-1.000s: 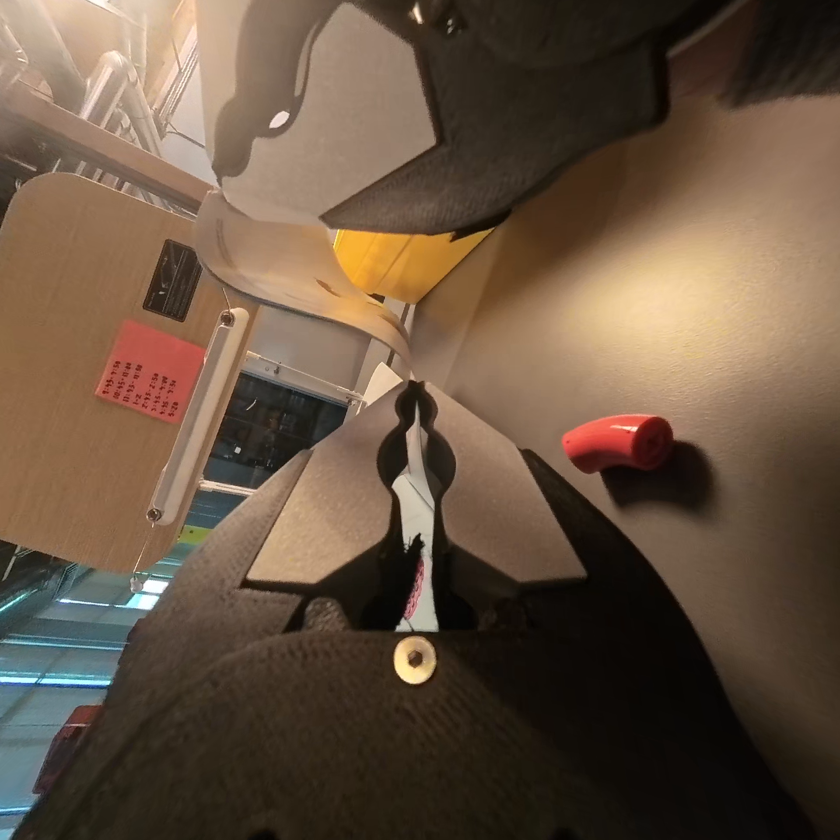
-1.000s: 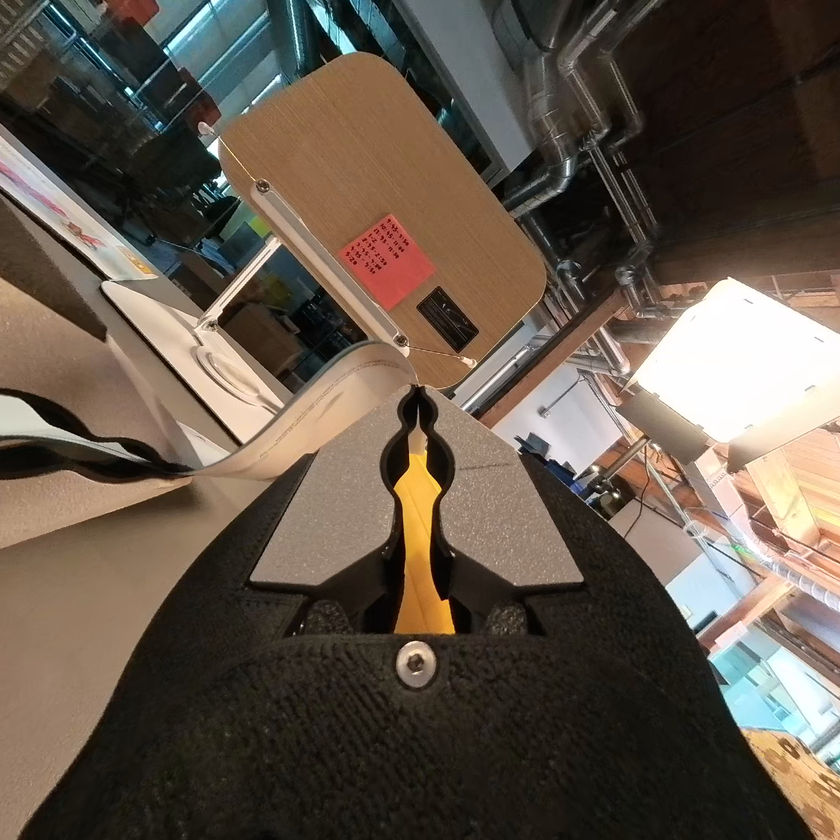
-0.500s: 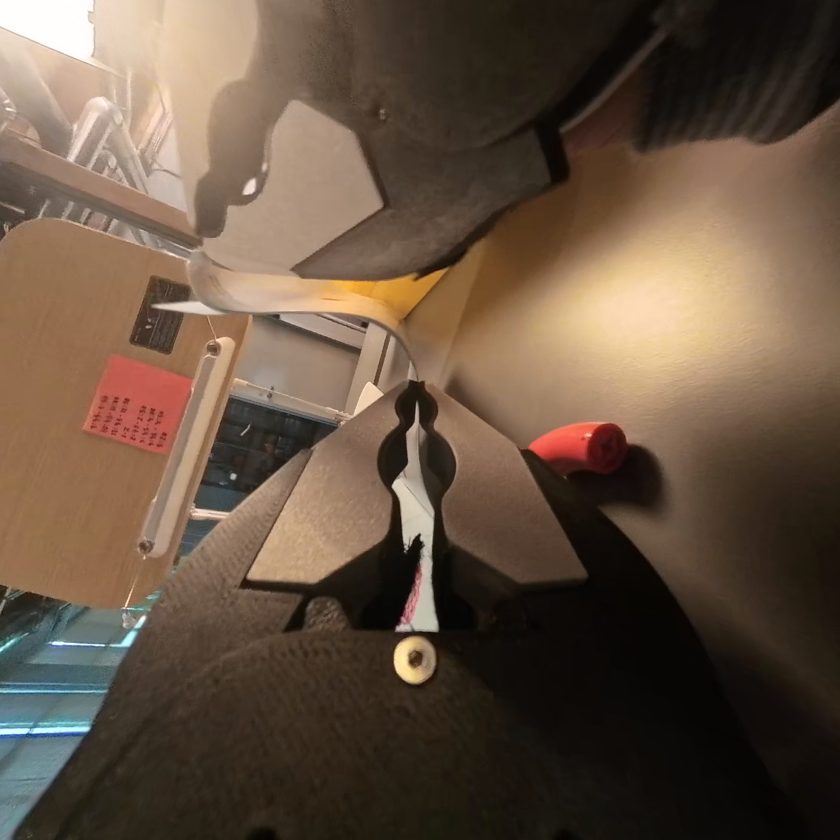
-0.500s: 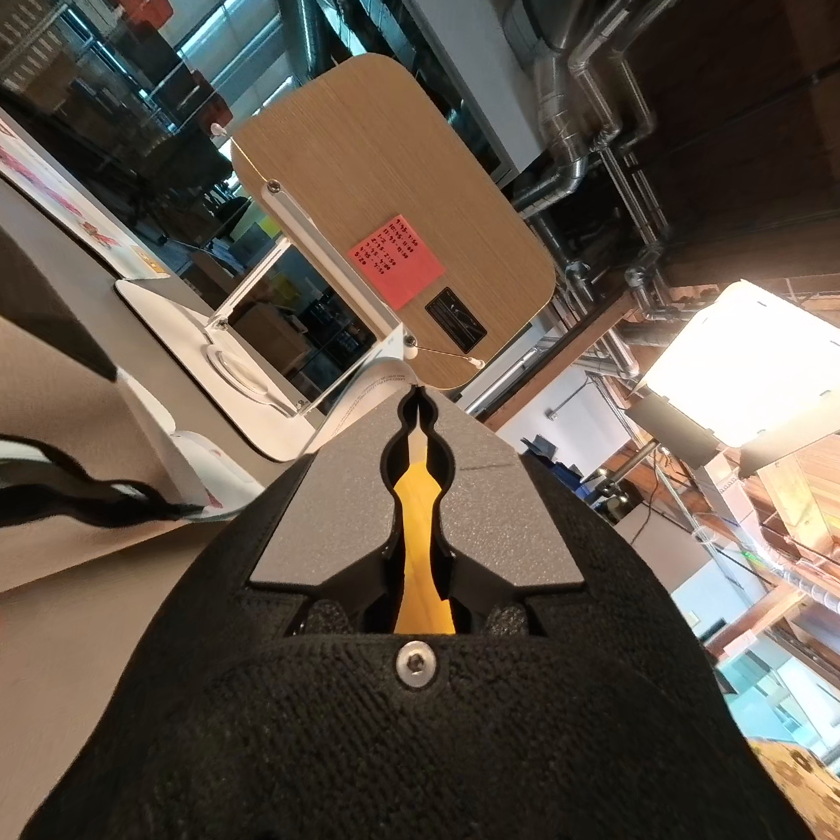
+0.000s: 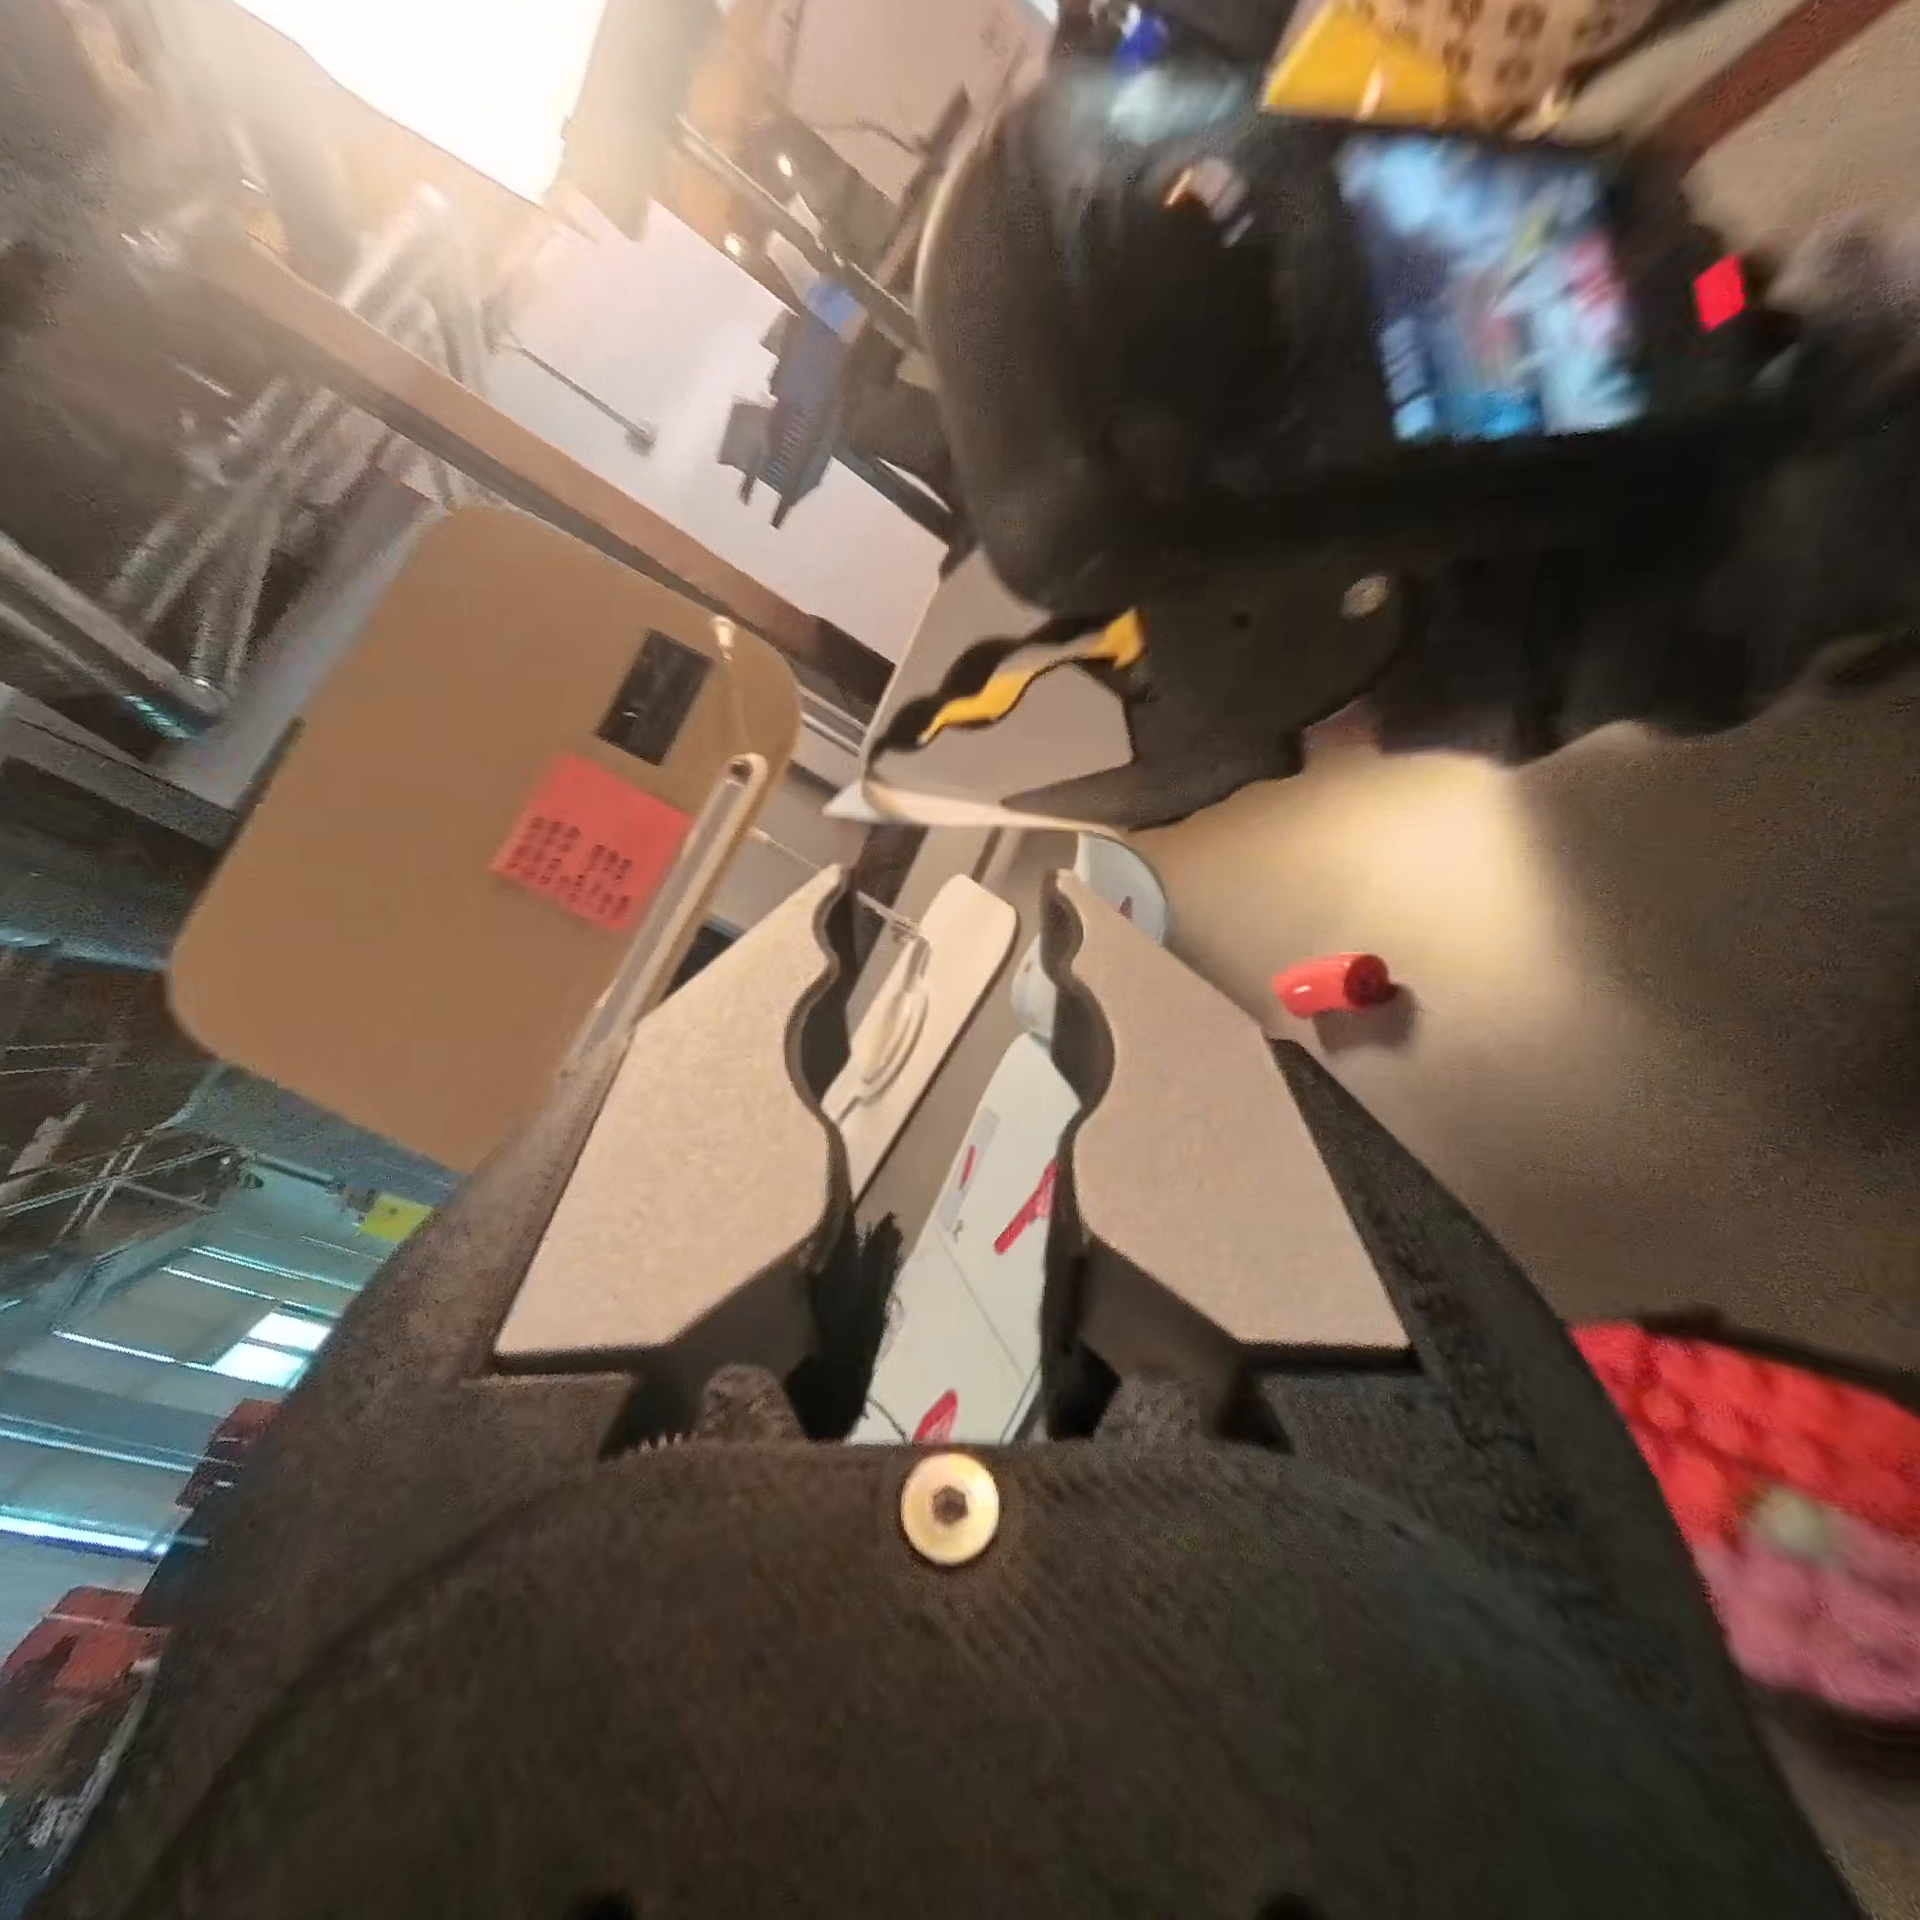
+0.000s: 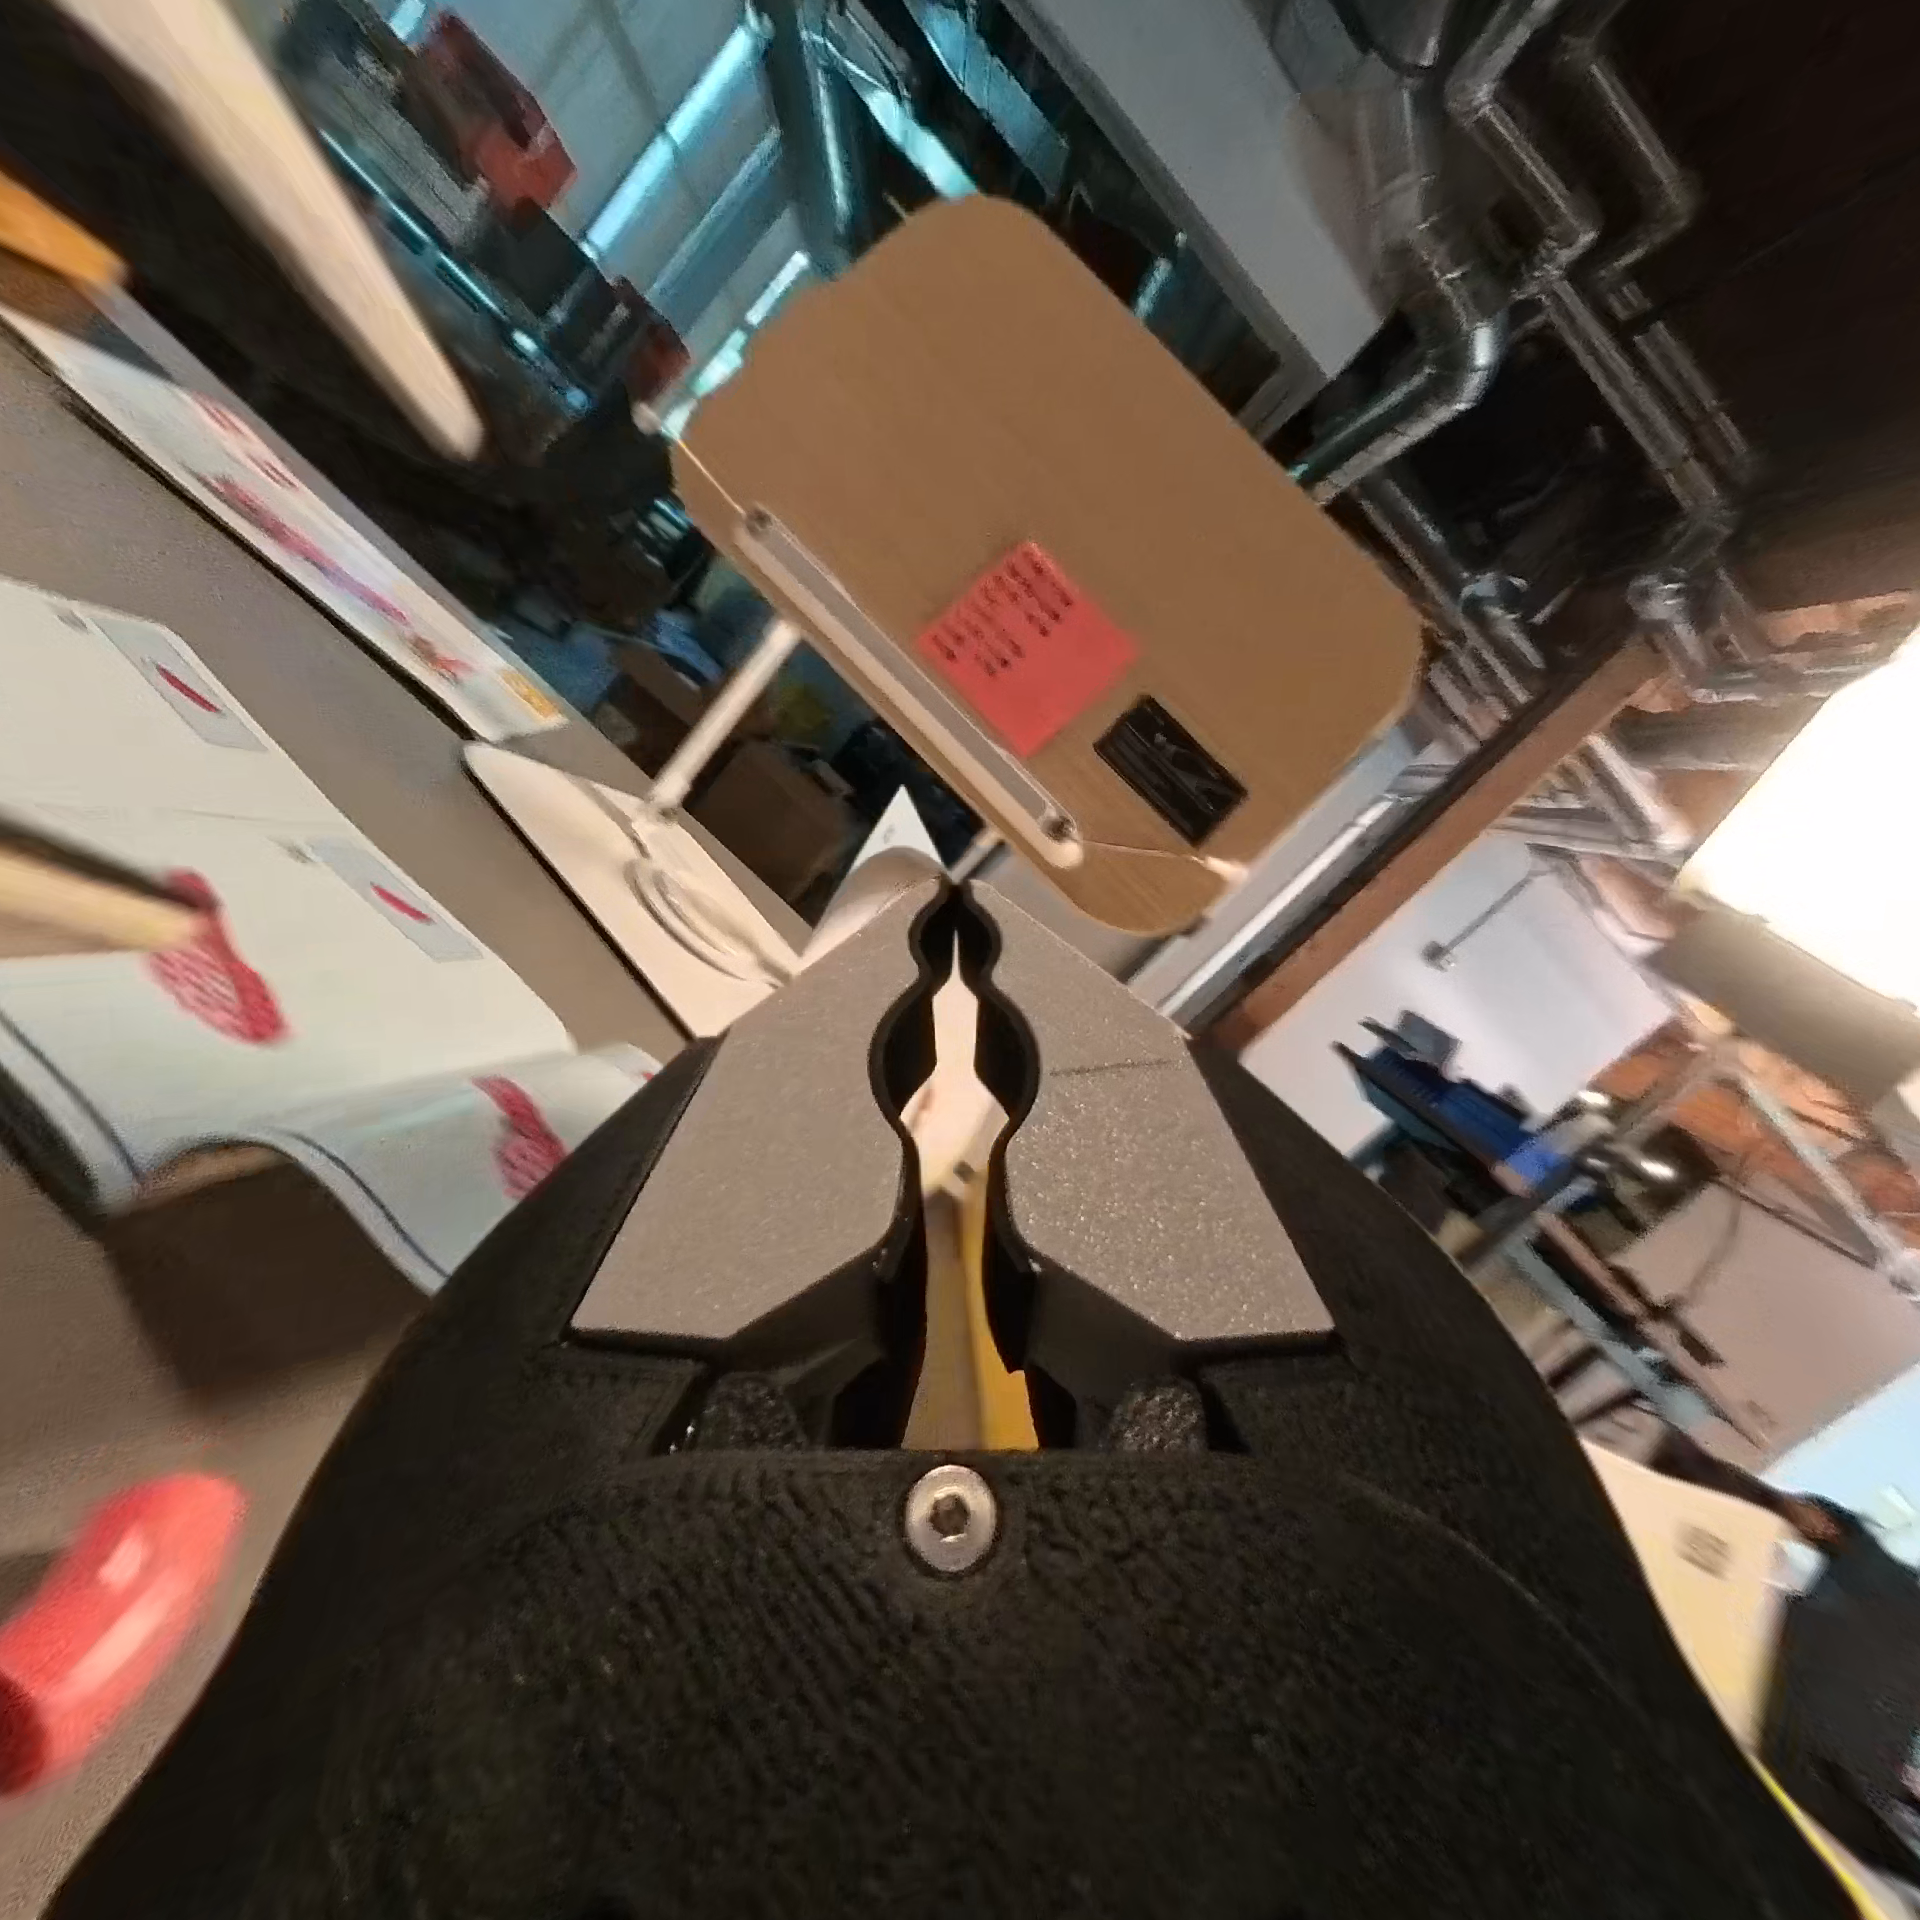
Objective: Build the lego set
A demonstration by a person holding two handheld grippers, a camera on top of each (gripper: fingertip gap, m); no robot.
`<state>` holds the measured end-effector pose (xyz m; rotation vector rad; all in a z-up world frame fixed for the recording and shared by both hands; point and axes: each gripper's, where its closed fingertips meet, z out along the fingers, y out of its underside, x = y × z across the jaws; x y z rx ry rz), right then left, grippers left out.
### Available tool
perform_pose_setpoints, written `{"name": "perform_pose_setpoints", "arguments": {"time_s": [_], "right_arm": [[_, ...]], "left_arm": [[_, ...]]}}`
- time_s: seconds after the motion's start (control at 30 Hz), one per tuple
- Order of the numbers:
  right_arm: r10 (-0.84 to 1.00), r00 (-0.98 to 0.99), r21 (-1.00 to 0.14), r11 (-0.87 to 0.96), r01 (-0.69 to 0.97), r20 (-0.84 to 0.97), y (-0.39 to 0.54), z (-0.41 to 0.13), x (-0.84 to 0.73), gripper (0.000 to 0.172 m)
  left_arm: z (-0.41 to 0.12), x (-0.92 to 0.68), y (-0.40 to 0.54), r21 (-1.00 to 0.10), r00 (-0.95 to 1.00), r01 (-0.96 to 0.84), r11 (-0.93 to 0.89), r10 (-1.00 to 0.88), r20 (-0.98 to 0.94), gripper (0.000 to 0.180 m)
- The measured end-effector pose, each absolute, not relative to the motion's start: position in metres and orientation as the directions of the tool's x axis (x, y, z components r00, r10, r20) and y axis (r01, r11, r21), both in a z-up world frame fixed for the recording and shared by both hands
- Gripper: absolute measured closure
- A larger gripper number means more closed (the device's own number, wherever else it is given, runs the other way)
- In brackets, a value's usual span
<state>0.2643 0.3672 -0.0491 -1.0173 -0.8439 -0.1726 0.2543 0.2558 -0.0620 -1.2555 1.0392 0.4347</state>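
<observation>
My left gripper [image 5: 945,894] is open with nothing between its fingers; through the gap I see the table. My right gripper [image 6: 954,883] is shut on a thin sheet, white outside and yellow inside [image 6: 961,1340], which runs back between its fingers. In the left wrist view the right gripper [image 5: 873,769] is above and ahead of mine, with the white sheet [image 5: 977,812] hanging under its tips and yellow showing between its fingers. A small red curved tube [image 5: 1330,982] lies on the grey table to the right; it also shows blurred in the right wrist view [image 6: 104,1600].
White printed sheets with red marks [image 6: 208,831] lie on the grey table [image 5: 1558,987]. A lamp with a wooden panel [image 6: 1039,499] bearing a red note stands on a white base [image 6: 644,862]. A blurred red patch [image 5: 1766,1507] is at the lower right of the left wrist view. About 12 cm separates my left fingertips from my right.
My left gripper has opened and let go of the white sheet it was pinching, and has drawn back. The right gripper stays shut on the sheet and has swung away with it.
</observation>
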Motion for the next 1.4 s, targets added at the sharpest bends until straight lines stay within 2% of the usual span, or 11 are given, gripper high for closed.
{"name": "perform_pose_setpoints", "arguments": {"time_s": [0.3, 0.43, 0.57, 0.77, 0.83, 0.93, 1.0, 1.1, 1.2, 1.3, 1.4], "right_arm": [[0.556, 0.475, -0.723, 0.61, 0.325, 0.683, 0.325, -0.042, 0.103, 0.172], [0.513, 0.438, -0.672, 0.621, 0.405, 0.738, 0.325, -0.041, 0.091, 0.172], [0.419, 0.481, -0.637, 0.551, 0.539, 0.77, 0.338, -0.054, 0.156, 0.172], [0.295, 0.561, -0.634, 0.323, 0.703, 0.773, 0.349, -0.09, 0.283, 0.172], [0.251, 0.528, -0.581, 0.251, 0.774, 0.812, 0.348, -0.099, 0.31, 0.172], [0.311, 0.477, -0.529, 0.107, 0.842, 0.822, 0.341, -0.124, 0.341, 0.172], [0.328, 0.474, -0.52, 0.064, 0.852, 0.817, 0.329, -0.128, 0.36, 0.161], [0.337, 0.593, -0.643, 0.047, 0.765, 0.731, 0.308, -0.109, 0.372, 0.151], [0.544, 0.692, -0.862, 0.126, 0.492, 0.475, 0.286, -0.074, 0.313, 0.147], [0.81, 0.509, -0.934, 0.128, 0.333, 0.293, 0.265, -0.055, 0.219, 0.146], [0.919, 0.305, -0.908, 0.115, 0.403, 0.251, 0.269, -0.071, 0.14, 0.138]], "left_arm": [[-0.045, 0.179, 0.185, -0.71, 0.721, -0.609, 0.354, -0.126, -0.681, 0.161], [-0.058, 0.151, 0.181, -0.734, 0.747, -0.605, 0.309, -0.098, -0.657, 0.161], [-0.07, 0.145, 0.175, -0.733, 0.743, -0.604, 0.315, -0.111, -0.66, 0.163], [-0.083, 0.16, 0.176, -0.725, 0.712, -0.611, 0.318, -0.18, -0.679, 0.168], [-0.086, 0.164, 0.175, -0.737, 0.714, -0.595, 0.319, -0.211, -0.668, 0.168], [-0.092, 0.168, 0.174, -0.739, 0.707, -0.596, 0.313, -0.231, -0.668, 0.168], [-0.095, 0.172, 0.173, -0.738, 0.699, -0.594, 0.321, -0.248, -0.67, 0.168], [-0.092, 0.178, 0.171, -0.744, 0.707, -0.565, 0.357, -0.256, -0.659, 0.169], [-0.085, 0.185, 0.167, -0.743, 0.711, -0.532, 0.406, -0.262, -0.652, 0.17], [-0.085, 0.2, 0.158, -0.717, 0.67, -0.514, 0.472, -0.301, -0.678, 0.171], [-0.084, 0.213, 0.146, -0.689, 0.624, -0.481, 0.542, -0.34, -0.703, 0.175]]}}
